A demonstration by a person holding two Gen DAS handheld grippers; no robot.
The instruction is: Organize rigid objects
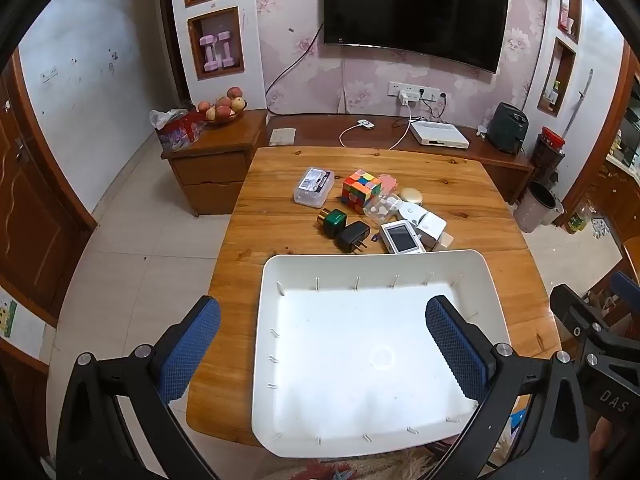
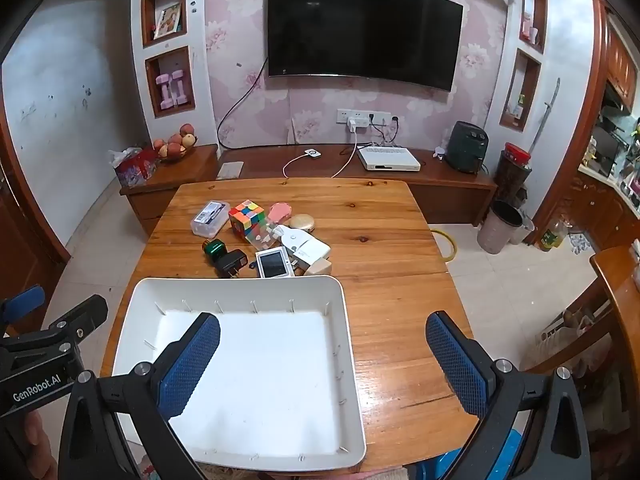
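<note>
An empty white tray (image 1: 496,300) (image 2: 344,320) lies on the near part of a wooden table (image 1: 460,184) (image 2: 392,240). Behind it is a cluster: a clear plastic box (image 1: 314,186) (image 2: 210,218), a Rubik's cube (image 1: 361,191) (image 2: 247,218), a green block (image 1: 334,222) (image 2: 215,249), a black charger (image 1: 354,237) (image 2: 231,263), a small white screen device (image 1: 401,237) (image 2: 273,263), white boxes (image 1: 430,226) (image 2: 310,251). My left gripper (image 1: 323,350) is open above the tray. My right gripper (image 2: 323,366) is open above the tray's right rim.
A low wooden TV cabinet (image 1: 224,140) stands behind the table with a fruit bowl (image 1: 224,110), a white set-top box (image 1: 438,134) and a dark appliance (image 1: 508,128). A bin (image 2: 500,226) stands on the floor at right. A wooden chair (image 2: 616,288) is at far right.
</note>
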